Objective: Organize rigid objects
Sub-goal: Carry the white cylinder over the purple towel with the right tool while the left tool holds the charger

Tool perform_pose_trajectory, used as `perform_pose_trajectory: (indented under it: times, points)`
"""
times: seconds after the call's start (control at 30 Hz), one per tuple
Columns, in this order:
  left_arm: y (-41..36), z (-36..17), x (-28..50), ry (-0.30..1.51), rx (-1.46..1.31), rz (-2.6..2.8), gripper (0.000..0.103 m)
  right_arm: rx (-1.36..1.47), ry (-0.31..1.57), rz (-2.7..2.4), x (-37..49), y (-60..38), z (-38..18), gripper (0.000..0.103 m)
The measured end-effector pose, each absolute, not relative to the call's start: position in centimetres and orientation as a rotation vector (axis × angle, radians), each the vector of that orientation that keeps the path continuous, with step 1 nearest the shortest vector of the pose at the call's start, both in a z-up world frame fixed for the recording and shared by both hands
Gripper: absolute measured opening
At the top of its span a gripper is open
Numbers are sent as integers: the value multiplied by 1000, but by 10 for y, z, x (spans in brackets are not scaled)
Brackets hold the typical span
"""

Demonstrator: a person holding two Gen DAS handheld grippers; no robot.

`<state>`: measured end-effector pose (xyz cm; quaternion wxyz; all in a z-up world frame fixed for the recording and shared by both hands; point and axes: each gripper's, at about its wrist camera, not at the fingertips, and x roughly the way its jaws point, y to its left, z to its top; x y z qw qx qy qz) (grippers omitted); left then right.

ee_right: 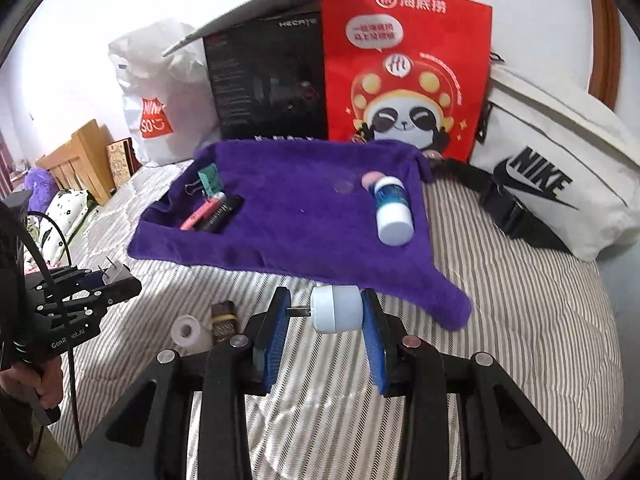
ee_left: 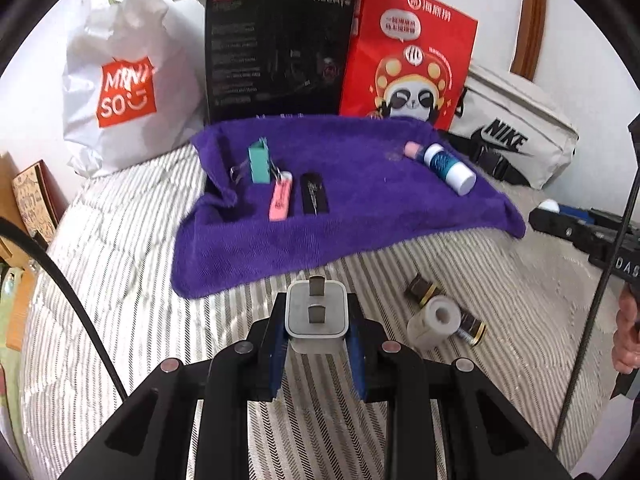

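My left gripper (ee_left: 316, 320) is shut on a white plug charger (ee_left: 316, 314), prongs pointing forward, held above the striped bedcover just before the purple towel (ee_left: 360, 216). My right gripper (ee_right: 326, 312) is shut on a small white round adapter (ee_right: 338, 309) with a metal plug sticking left, near the towel's front edge (ee_right: 320, 248). On the towel lie a teal binder clip (ee_left: 259, 161), a pink eraser (ee_left: 280, 196), a black case (ee_left: 314, 199), and a blue-and-white bottle (ee_left: 448, 166) with a pink piece (ee_left: 411, 149). The left gripper also shows in the right wrist view (ee_right: 110, 276).
A white tape roll (ee_left: 434, 320) and two dark gold-banded pieces (ee_left: 420, 290) lie on the bedcover right of my left gripper. Behind the towel stand a white Miniso bag (ee_left: 120, 80), a black box (ee_left: 276, 52), a red panda bag (ee_left: 408, 56) and a white Nike bag (ee_left: 516, 140).
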<state>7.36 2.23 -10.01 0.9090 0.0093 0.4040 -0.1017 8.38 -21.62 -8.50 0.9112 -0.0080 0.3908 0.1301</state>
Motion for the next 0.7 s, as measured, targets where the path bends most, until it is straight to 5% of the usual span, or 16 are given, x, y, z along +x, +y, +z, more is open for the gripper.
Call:
perform_pose_trajectory:
  times: [0.7]
  points:
    - [62,-91,93,800,-100,-157,25,-59,794,326,160,-201,-89,36]
